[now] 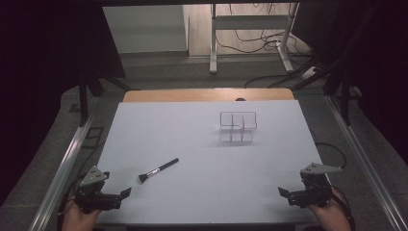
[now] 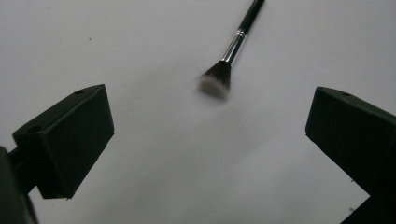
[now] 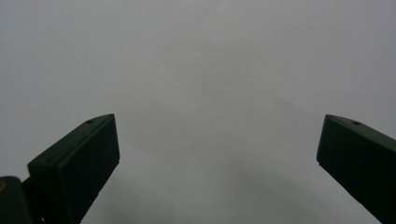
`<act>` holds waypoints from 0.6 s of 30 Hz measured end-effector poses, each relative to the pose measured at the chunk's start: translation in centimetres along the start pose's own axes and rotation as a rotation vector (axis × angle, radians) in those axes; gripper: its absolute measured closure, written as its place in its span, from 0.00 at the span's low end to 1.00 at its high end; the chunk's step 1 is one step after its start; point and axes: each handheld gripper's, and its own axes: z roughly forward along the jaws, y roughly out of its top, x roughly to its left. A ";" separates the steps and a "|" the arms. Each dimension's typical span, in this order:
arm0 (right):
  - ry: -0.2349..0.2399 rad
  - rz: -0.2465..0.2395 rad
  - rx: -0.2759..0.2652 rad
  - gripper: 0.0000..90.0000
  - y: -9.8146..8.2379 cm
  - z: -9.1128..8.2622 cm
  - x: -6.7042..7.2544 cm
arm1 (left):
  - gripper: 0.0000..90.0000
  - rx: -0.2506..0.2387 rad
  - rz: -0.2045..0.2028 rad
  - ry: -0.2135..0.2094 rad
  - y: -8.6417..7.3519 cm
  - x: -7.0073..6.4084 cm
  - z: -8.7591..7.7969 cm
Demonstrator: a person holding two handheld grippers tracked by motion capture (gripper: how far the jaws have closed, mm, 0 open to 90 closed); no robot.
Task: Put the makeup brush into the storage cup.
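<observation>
A black-handled makeup brush lies flat on the white table, bristles toward the near left. A clear compartmented organiser stands upright right of centre, farther back. My left gripper rests at the near left corner, open, just short of the bristles. In the left gripper view the brush lies ahead of the open left gripper, with nothing between its jaws. My right gripper sits at the near right corner, open and apart from both objects. The right gripper faces bare white surface.
Metal rails run along both sides of the table. A wooden strip borders its far edge. Beyond it, a desk frame and loose cables lie on the floor. Dark curtains close off both sides.
</observation>
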 end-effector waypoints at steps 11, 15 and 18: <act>0.004 -0.018 0.001 0.00 0.1 0.1 0.3 | 0.00 0.008 -0.008 0.023 0.0 0.0 0.0; 0.000 -0.016 -0.004 0.00 0.1 0.1 0.3 | 0.00 0.009 -0.012 0.029 0.0 0.1 0.0; -0.003 -0.026 -0.003 0.00 0.1 0.1 0.4 | 0.00 0.016 -0.011 0.031 0.0 0.1 0.0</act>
